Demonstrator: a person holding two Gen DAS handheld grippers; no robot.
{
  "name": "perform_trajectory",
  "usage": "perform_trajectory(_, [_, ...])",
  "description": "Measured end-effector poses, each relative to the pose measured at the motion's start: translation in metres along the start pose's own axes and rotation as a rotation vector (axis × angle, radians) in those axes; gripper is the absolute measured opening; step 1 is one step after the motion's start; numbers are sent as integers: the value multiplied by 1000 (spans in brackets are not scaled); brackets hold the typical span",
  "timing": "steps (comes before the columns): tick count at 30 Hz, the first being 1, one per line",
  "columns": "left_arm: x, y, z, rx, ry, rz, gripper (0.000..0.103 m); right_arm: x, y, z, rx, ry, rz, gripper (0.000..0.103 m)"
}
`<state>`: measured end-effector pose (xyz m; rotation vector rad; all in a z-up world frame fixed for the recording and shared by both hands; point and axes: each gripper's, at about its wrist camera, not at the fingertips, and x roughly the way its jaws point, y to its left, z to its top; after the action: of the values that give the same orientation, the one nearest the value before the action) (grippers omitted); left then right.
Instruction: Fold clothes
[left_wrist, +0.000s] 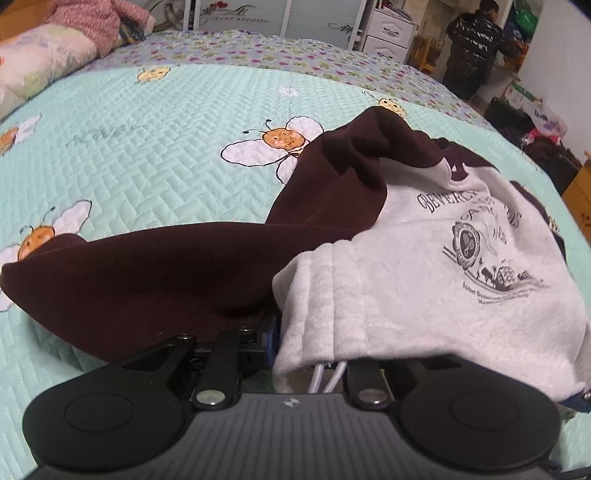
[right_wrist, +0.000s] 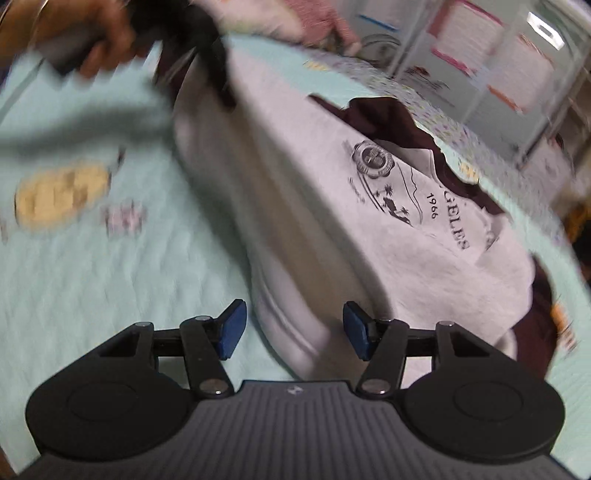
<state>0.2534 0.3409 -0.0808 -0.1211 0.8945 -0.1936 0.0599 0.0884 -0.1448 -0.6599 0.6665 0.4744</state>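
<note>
A white sweatshirt (left_wrist: 424, 280) with dark maroon sleeves (left_wrist: 177, 273) and a printed crest lies on the mint bee-print quilt (left_wrist: 129, 155). In the left wrist view its ribbed hem is bunched over my left gripper (left_wrist: 295, 343), which is shut on the cloth. The cloth hides the fingers except a sliver of blue pad (left_wrist: 271, 330). The right wrist view shows that left gripper (right_wrist: 210, 62) in a hand (right_wrist: 103, 40), holding the hem up off the bed. My right gripper (right_wrist: 294, 330) is open, its blue pads on either side of the sweatshirt's (right_wrist: 332, 221) near hem without pressing it.
A pillow (left_wrist: 40, 62) and a pink garment (left_wrist: 92, 22) lie at the bed's far left. Beyond the bed's far right corner a person in a dark jacket (left_wrist: 472, 48) stands by white drawers (left_wrist: 388, 33). Bags (left_wrist: 546, 125) crowd the floor there.
</note>
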Motion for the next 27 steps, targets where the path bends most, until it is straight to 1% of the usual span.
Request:
perform_trajectory(3, [0,-1,6,-3,-1,-6,17,-1,10,-11,-141,6,-89,62])
perform_trajectory(5, [1,-4,9,8,-1,5,17,1,16,-14,-196,2,-143,62])
perform_trajectory(9, [3,-6,8,9,5,14,17,9,30,-12,-227,-42,-216,62])
perform_trajectory(11, [4,-6,7,9,9,15,17,12,37,-11,-245,-71,-238,62])
perform_trajectory(14, [6,-6,4,11,12,14,17,17,40,-8,-259,-110,-241,62])
perform_trajectory(15, [6,-6,3,8,11,14,17,20,40,-7,-262,-117,-242,60])
perform_trajectory(16, [7,-6,2,5,10,15,17,22,38,-5,-252,-115,-239,52])
perform_trajectory(17, [6,-6,1,2,8,16,16,24,36,-3,-232,-102,-226,42])
perform_trajectory(18, [5,-7,-1,0,3,18,15,26,33,0,-199,-75,-197,7])
perform_trajectory(20, [1,-6,-3,-8,-9,22,8,23,25,5,-96,-42,-150,6])
perform_trajectory(21, [-3,-5,-4,-13,-17,22,6,17,16,9,-7,-38,-111,6])
perform_trajectory(24, [-25,-2,-5,-45,-79,-4,4,-17,-19,16,280,-77,29,6])
perform_trajectory(26, [-52,0,-9,-75,-138,-46,4,-47,-36,18,405,-126,121,6])
perform_trajectory(27, [-67,0,-13,-84,-162,-62,3,-60,-41,20,427,-141,145,6])
